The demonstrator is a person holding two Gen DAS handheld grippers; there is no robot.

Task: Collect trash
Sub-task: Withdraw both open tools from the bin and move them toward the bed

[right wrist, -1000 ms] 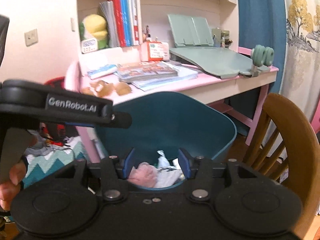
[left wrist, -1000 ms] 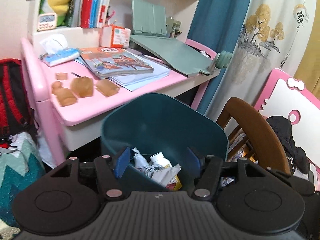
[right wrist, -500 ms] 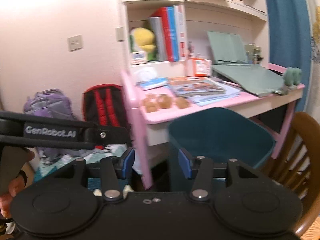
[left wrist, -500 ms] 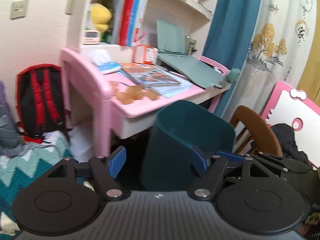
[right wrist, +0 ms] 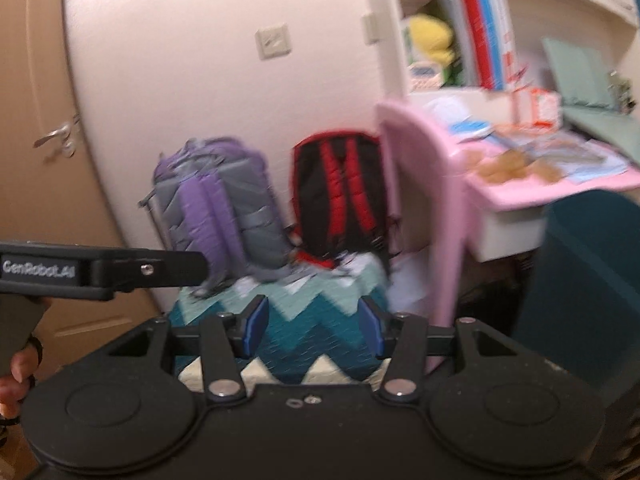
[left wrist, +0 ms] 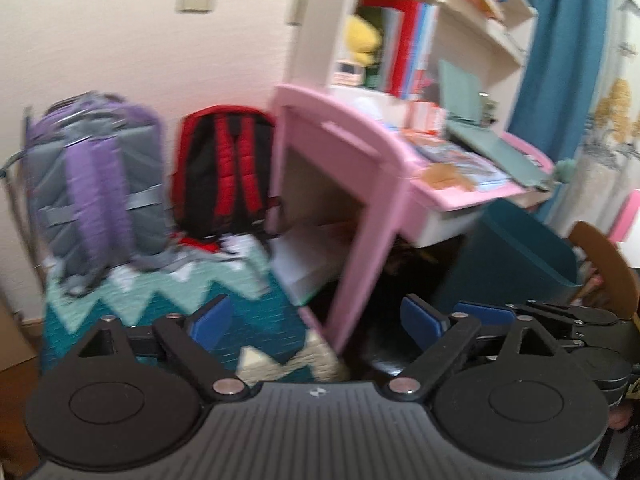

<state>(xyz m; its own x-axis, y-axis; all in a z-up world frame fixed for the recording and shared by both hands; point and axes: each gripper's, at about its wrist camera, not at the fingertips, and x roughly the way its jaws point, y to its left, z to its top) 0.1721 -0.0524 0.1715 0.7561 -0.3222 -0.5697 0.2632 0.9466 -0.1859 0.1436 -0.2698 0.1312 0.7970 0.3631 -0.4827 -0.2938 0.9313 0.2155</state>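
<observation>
The left gripper (left wrist: 316, 316) is seen with jaws opening wide, nothing between them. The right gripper (right wrist: 312, 326) is held moderately open and empty. The teal trash bin (left wrist: 516, 256) is located at three o'clock, beneath the pink desk (left wrist: 348, 148). Both views are blurred.

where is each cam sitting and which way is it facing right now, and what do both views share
Left wrist view: sits on the left gripper, looking forward and somewhat down past its opening, empty jaws at the pink desk, with the teal bin at right.
Right wrist view: sits on the right gripper, jaws open and empty, facing the zigzag blanket; the left gripper and a hand show at left.
Shared: purple backpack, red-and-black backpack, desk, blanket, bin.
</observation>
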